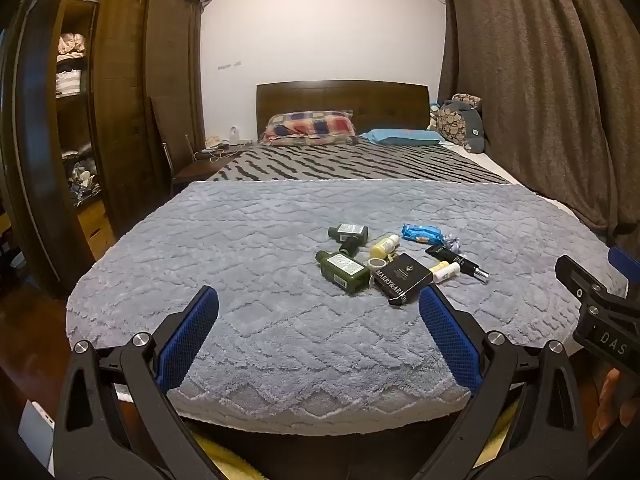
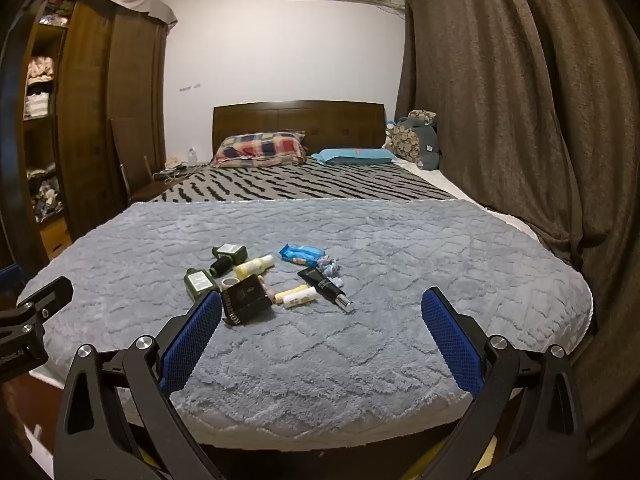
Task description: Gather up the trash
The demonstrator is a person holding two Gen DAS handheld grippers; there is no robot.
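Observation:
A cluster of small items lies on the grey fleece blanket (image 1: 260, 264) on the bed: two green bottles (image 1: 344, 272), a black box (image 1: 402, 278), a yellow bottle (image 1: 385, 246), a blue wrapper (image 1: 422, 233), a black tube (image 1: 458, 263), small cream tubes (image 1: 444, 270) and a tape roll (image 1: 376, 263). My left gripper (image 1: 320, 308) is open and empty, at the foot of the bed, short of the cluster. My right gripper (image 2: 322, 308) is open and empty, just short of the black box (image 2: 244, 300), blue wrapper (image 2: 302, 254) and black tube (image 2: 326, 285).
A wooden wardrobe (image 1: 116, 92) stands at left, brown curtains (image 1: 540, 80) at right. Pillows (image 1: 312, 128) and the headboard (image 1: 340, 100) are at the far end, with a nightstand (image 1: 208, 158) beside them. The right gripper's body (image 1: 600, 312) shows at the left view's right edge.

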